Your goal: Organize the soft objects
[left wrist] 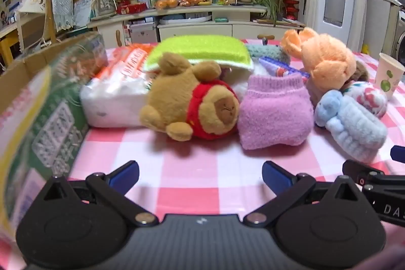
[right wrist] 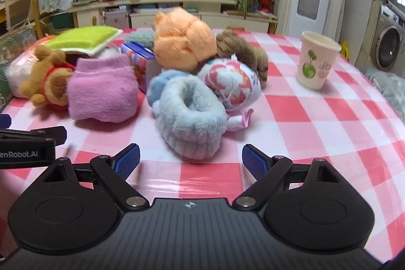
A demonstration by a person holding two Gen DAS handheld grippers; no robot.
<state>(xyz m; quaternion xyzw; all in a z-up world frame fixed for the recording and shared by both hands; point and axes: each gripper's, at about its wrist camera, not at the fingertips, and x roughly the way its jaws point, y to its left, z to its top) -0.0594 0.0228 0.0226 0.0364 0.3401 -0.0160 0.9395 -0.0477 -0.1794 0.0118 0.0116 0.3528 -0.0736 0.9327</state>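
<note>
A heap of soft things lies on the pink checked table. A brown plush bear in red (left wrist: 192,103) (right wrist: 48,82) lies on its side beside a pink fuzzy sock (left wrist: 274,113) (right wrist: 101,92). To their right sit a pale blue fuzzy sock (left wrist: 354,125) (right wrist: 189,115), an orange knit piece (left wrist: 326,62) (right wrist: 182,44), a floral cloth bundle (right wrist: 233,85) and a brown fuzzy piece (right wrist: 243,49). A green sponge pad (left wrist: 202,52) (right wrist: 83,39) rests on a white tissue pack (left wrist: 116,98). My left gripper (left wrist: 200,175) and right gripper (right wrist: 191,162) stand open and empty, short of the heap.
A cardboard box (left wrist: 38,98) with printed sides stands close at the left. A paper cup (right wrist: 316,60) (left wrist: 388,75) stands at the right of the table. A small blue packet (right wrist: 139,57) lies inside the heap. Shelves and a television fill the room behind.
</note>
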